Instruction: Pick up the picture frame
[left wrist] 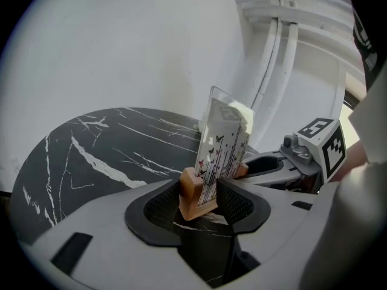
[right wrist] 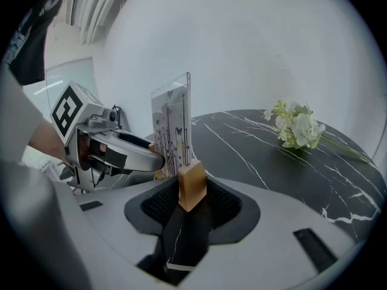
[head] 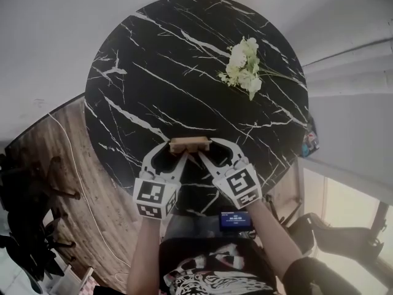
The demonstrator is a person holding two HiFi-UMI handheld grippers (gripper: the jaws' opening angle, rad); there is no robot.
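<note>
**A:** Left gripper (left wrist: pixel 199 201) first: its jaws are clamped on one end of the picture frame (left wrist: pixel 222 144), with both pads pressed against the sides of the wooden base (left wrist: pixel 195 192).

**B:** And the right gripper (right wrist: pixel 190 198) mirrors it. Its jaws are closed on the other end of that base, and the block sits right between the pads.

**A:** So the frame is pinned between the two tools, each pointing in at it from its own side. The tips nearly meet under the frame.

**B:** The clear panel (right wrist: pixel 172 125) stands upright just beyond the right gripper's jaws, rising straight out of the base. There are butterflies and thin stems printed on it.

**A:** From the left gripper's side the panel leans a touch away from the jaws, edge-on to the camera.

**B:** Is the base clear of the table (head: pixel 153 72)?

**A:** I cannot tell. Black marble shows below the jaws, but no view settles whether there is a gap.

**B:** Out past the right gripper, well apart from the frame, white flowers (right wrist: pixel 297 125) lie on the marble.
</note>
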